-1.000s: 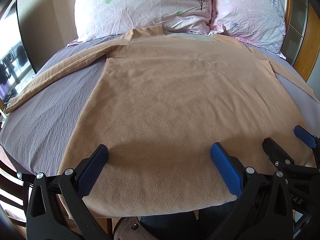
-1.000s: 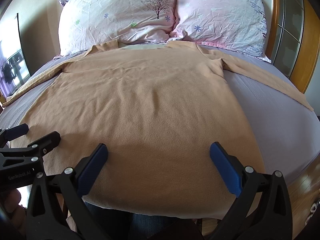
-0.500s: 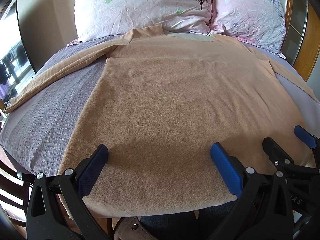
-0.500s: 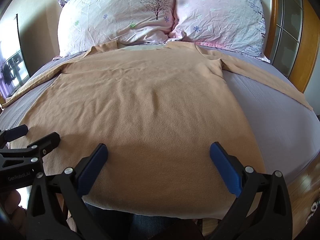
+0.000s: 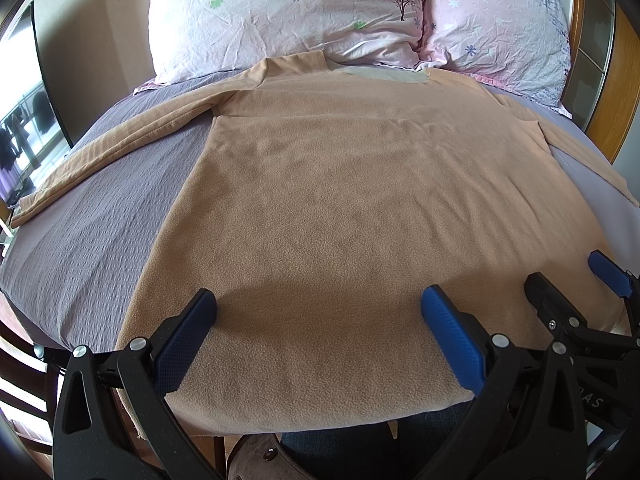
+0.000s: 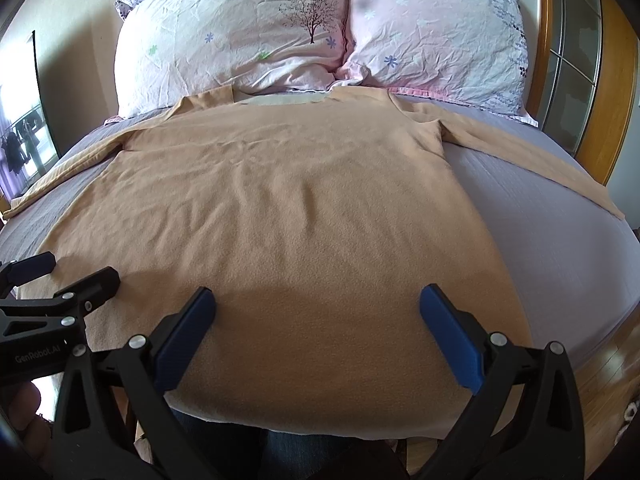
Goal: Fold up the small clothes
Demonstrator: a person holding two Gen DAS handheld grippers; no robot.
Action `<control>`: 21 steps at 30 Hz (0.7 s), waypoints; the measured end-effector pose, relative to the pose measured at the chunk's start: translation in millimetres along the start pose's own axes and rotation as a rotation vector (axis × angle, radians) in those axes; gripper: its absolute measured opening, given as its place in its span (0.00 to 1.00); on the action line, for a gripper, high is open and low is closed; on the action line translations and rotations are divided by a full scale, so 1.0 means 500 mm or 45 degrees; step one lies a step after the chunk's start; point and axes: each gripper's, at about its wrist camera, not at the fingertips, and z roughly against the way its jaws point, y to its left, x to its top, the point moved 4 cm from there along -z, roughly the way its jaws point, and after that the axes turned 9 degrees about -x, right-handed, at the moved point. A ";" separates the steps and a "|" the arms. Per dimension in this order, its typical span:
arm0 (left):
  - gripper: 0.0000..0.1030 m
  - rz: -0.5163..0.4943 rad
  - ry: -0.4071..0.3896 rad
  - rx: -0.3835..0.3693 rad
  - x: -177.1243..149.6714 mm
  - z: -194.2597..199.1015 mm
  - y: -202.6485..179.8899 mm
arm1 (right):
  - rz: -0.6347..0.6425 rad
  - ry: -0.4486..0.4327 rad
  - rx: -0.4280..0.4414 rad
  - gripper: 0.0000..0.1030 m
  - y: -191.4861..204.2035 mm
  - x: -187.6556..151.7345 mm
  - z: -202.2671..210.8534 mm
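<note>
A tan long-sleeved fleece top (image 5: 360,200) lies spread flat on the bed, collar at the pillows, hem at the near edge, both sleeves stretched out sideways. It also shows in the right wrist view (image 6: 304,216). My left gripper (image 5: 316,312) is open and empty, hovering over the hem's left half. My right gripper (image 6: 316,308) is open and empty over the hem's right half. The right gripper also shows at the right of the left wrist view (image 5: 576,280), and the left gripper at the left of the right wrist view (image 6: 68,276).
A grey-purple bedsheet (image 5: 100,216) covers the bed. Two floral pillows (image 6: 240,36) (image 6: 436,36) lean at the head. A wooden headboard and glass panel (image 6: 576,60) stand at the right. Wooden floor (image 6: 616,364) lies beside the bed's right edge.
</note>
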 end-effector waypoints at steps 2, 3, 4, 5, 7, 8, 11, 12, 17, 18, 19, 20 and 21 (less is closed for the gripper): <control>0.99 -0.010 -0.015 -0.002 0.006 0.022 0.003 | -0.001 -0.050 0.016 0.98 -0.002 -0.002 -0.001; 0.99 -0.015 -0.023 -0.003 0.012 0.026 0.002 | 0.006 -0.087 0.041 0.98 -0.005 -0.004 0.000; 0.99 -0.022 -0.035 -0.006 0.015 0.032 0.002 | 0.020 -0.119 0.080 0.98 -0.009 -0.008 0.002; 0.99 -0.021 -0.033 -0.006 0.009 0.028 -0.003 | 0.020 -0.128 0.135 0.98 -0.021 -0.004 0.001; 0.99 -0.045 -0.057 -0.019 0.013 0.020 -0.004 | -0.074 -0.111 0.206 0.98 -0.073 0.020 -0.004; 0.99 -0.052 -0.061 -0.031 0.012 0.014 -0.001 | -0.168 -0.125 0.214 0.98 -0.122 0.040 -0.003; 0.99 -0.050 -0.086 -0.084 0.026 0.004 0.009 | -0.449 -0.163 0.151 0.91 -0.295 0.103 -0.013; 0.99 -0.032 -0.109 -0.115 0.038 0.005 0.018 | -0.555 -0.147 0.102 0.86 -0.365 0.122 -0.026; 0.99 0.114 -0.373 -0.284 0.114 0.041 0.078 | -1.095 0.069 -0.072 0.53 -0.679 0.142 -0.136; 0.99 0.127 -0.428 -0.300 0.124 0.049 0.087 | -1.179 0.105 -0.097 0.51 -0.722 0.135 -0.157; 0.99 0.134 -0.469 -0.307 0.133 0.055 0.093 | -1.258 0.134 -0.124 0.50 -0.760 0.126 -0.174; 0.99 0.136 -0.525 -0.300 0.152 0.060 0.104 | -1.332 0.157 -0.155 0.50 -0.796 0.115 -0.192; 0.99 0.134 -0.546 -0.294 0.162 0.061 0.108 | -1.381 0.167 -0.177 0.49 -0.822 0.107 -0.205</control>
